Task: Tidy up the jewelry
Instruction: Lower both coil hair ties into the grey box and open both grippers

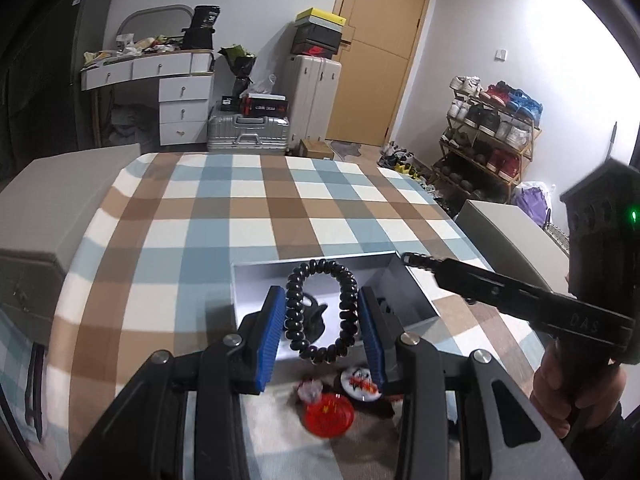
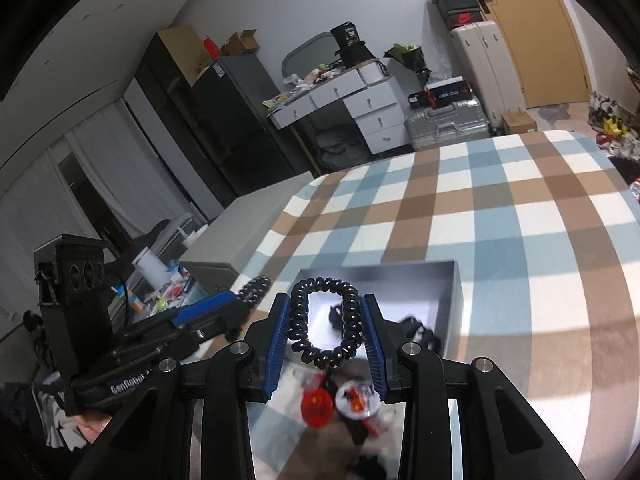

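Each gripper carries a black bead bracelet above the open box (image 1: 408, 296) on the checked cloth (image 1: 248, 216), and the likely failure, I judge, is a bracelet slipping free before it is over the box; the loops are only pinched sideways between ribbed blue pads, so a jolt could drop one among the badges (image 1: 362, 384) on the cloth near the box. The left gripper (image 1: 322, 332) is narrowly parted, pads pressing both sides of its bracelet (image 1: 320, 312); the right gripper (image 2: 326, 340) is likewise closed on its own bracelet (image 2: 326, 320), both held aloft.
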Available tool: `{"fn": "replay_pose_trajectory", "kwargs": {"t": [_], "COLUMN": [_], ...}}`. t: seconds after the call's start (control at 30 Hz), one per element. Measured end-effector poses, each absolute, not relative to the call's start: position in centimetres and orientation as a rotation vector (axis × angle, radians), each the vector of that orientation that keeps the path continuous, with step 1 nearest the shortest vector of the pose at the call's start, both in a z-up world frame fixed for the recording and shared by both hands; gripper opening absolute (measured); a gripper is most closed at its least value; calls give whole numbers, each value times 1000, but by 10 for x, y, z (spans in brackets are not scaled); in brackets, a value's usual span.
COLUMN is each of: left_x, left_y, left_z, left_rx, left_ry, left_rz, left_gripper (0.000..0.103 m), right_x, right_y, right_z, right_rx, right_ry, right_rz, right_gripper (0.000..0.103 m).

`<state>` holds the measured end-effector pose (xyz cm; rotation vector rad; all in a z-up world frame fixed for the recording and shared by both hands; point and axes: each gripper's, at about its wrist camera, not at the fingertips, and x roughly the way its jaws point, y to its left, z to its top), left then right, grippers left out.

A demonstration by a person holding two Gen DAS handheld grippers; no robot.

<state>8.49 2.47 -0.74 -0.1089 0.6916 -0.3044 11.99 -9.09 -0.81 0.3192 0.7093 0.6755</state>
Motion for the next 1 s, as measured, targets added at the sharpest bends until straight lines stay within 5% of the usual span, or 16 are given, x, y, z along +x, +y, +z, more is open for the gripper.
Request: {"fn": "replay_pose_trajectory", "kwargs": {"t": [0.57,0.7,0.87,1.0], "left_x": [123,127,126,119], "left_y": [12,9,10,11], "left_z": [-42,-42,-39,-35], "left_rx": [-117,-108,-98,-76], "left_ry": [832,837,826,802], "left_rz": [-341,-358,-360,-364], "left_gripper": [31,31,44,65], "right_x": [175,180,179,168], "right_y": [-77,-76,-78,-82], "right_z": [-52,-56,-54,-43], "right_rx": [334,336,356,356], "right_ry": [864,887,870,820], "right_rz": [659,642,666,669], "right_gripper": [36,44,53,74]}}
